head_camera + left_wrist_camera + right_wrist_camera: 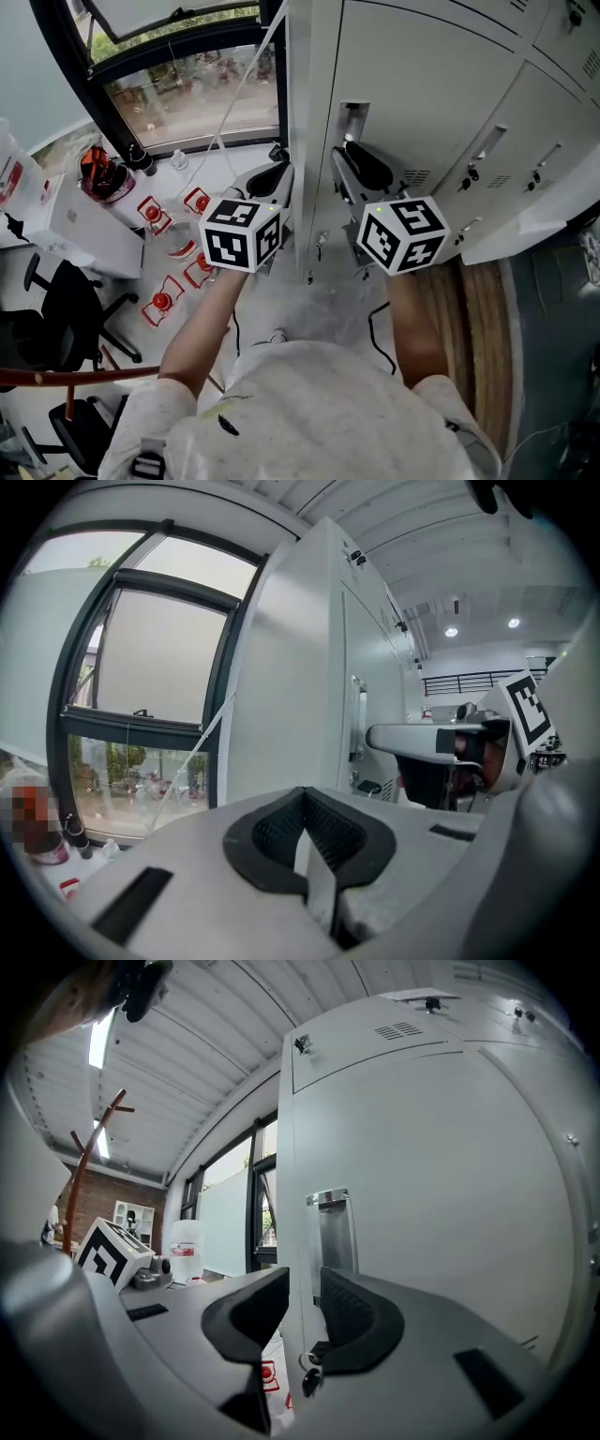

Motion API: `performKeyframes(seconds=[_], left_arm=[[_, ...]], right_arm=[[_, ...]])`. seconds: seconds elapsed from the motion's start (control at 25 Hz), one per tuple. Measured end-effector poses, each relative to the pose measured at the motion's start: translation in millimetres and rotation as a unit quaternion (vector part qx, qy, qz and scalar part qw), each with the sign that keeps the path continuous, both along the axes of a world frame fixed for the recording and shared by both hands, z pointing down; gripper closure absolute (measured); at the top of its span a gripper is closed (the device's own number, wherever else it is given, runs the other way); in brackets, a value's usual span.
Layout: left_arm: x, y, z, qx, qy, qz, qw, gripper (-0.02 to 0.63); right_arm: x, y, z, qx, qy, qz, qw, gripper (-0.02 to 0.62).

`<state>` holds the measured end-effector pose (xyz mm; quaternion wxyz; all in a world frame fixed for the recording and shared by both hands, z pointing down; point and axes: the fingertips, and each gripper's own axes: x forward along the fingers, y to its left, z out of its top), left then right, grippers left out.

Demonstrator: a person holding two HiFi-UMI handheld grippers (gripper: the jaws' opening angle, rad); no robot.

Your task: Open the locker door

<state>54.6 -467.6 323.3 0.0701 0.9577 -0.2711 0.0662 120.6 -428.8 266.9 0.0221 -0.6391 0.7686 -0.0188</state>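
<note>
The tall white metal locker door [412, 84] is right in front of you. Its shiny metal handle [333, 1227] is near its left edge. Your right gripper [305, 1288] points at the door just below that handle, fingers apart, squeezing nothing. Your left gripper [305, 803] is by the locker's side, fingers together, empty.

Locker door [450, 1176], smooth matt painted metal; handle plate [334, 1232], glossy chrome; right tool [302, 1279], matt grey plastic
</note>
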Motion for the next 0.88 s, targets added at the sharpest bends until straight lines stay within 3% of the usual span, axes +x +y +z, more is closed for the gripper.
performKeyframes(seconds=[0.88], left_arm=[[2.3, -26.2, -0.4, -0.005, 0.009, 0.083, 0.9965, 0.6]], right_arm=[[5.4, -17.7, -3.6, -0.008, 0.023, 0.09, 0.996, 0.495]])
